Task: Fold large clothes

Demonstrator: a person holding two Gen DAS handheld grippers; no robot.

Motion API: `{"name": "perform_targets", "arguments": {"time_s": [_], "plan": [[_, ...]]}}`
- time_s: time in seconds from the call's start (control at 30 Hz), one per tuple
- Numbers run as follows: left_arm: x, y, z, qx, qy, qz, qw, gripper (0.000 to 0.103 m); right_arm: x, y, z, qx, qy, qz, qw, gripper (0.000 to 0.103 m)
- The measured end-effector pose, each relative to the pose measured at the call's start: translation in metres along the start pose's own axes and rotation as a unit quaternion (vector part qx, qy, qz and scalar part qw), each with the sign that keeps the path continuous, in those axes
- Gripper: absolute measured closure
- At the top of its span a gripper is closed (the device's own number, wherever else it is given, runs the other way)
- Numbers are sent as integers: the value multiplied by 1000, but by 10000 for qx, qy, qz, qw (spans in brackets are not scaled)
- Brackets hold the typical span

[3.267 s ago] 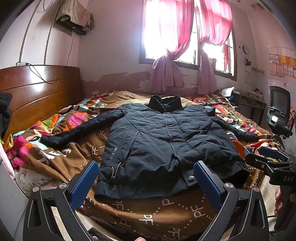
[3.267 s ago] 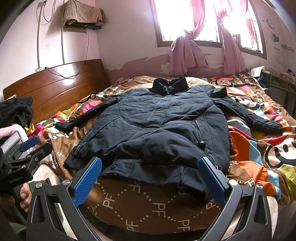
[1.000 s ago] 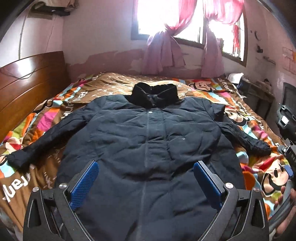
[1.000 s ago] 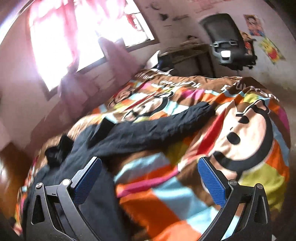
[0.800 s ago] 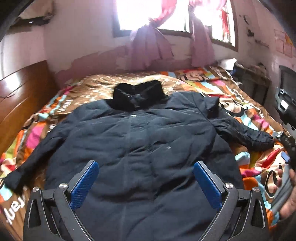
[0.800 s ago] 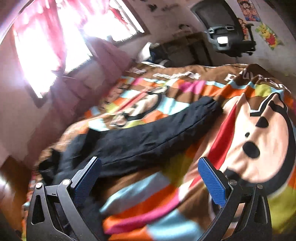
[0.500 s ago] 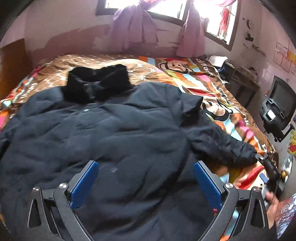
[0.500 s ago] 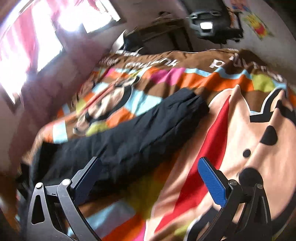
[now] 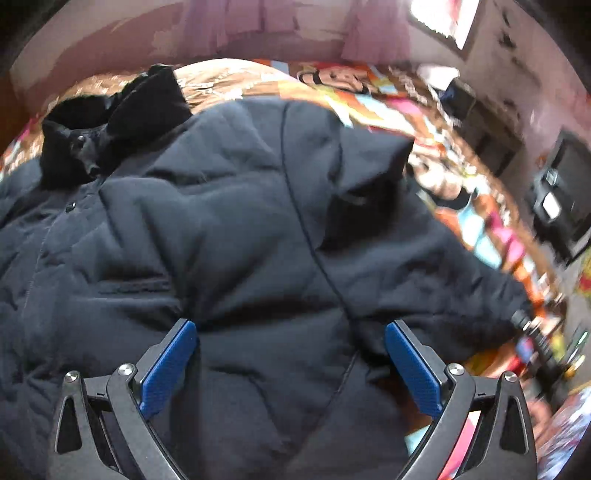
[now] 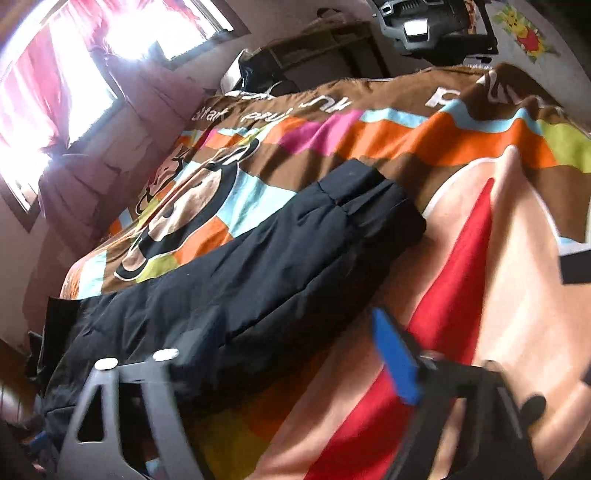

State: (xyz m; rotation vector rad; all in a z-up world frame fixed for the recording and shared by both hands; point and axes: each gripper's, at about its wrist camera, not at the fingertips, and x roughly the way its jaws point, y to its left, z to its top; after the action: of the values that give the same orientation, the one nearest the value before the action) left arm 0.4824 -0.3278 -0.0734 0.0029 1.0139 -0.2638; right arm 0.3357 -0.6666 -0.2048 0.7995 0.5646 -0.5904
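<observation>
Dark jacket (image 9: pixel 236 229) lay spread flat, front up, on the bedspread (image 10: pixel 461 144), a loud cartoon-monkey print in brown, orange, pink and blue. Black collar (image 9: pixel 110 122) sat at the far end toward the wall. Left gripper (image 9: pixel 290 363) hovered low over the jacket's body near the side seam, blue pads (image 9: pixel 168 363) spread wide, released, holding nothing; whether the tips touched the fabric could not be told. The jacket's sleeve (image 10: pixel 280 266) ran out from the shoulder across the bedspread, cuff (image 10: pixel 373 199) lying flat near the red patch of the print. Right gripper (image 10: pixel 299 354) was low over that sleeve, motion-blurred; one blue pad (image 10: pixel 397 360) showed on the bedspread side just beside the sleeve, the other finger lost against the dark cloth. Its jaws looked apart with the sleeve edge between or under them, not clamped on it as far as the blur allowed. In the left view the right gripper (image 9: pixel 532 332) showed at the sleeve's end, blurred. Window with pink curtains (image 10: pixel 48 74) was at far left of the right view, black chair (image 10: pixel 428 26) beyond the bed.
</observation>
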Motion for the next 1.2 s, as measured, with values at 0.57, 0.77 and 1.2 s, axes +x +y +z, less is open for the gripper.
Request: {"name": "perform_targets", "arguments": {"time_s": [0.57, 0.77, 1.2], "plan": [[-43, 62, -10, -248, 209, -262, 9991, 1, -108, 51, 5, -903, -1796, 520, 9782, 99], [-93, 116, -26, -578, 47, -489, 9971, 1, -165, 103, -21, -1817, -2159, 1181, 9521, 101], [-220, 225, -77, -967, -854, -1423, 9814, 1, -267, 266, -183, -4255, -1525, 2459, 8575, 101]]}}
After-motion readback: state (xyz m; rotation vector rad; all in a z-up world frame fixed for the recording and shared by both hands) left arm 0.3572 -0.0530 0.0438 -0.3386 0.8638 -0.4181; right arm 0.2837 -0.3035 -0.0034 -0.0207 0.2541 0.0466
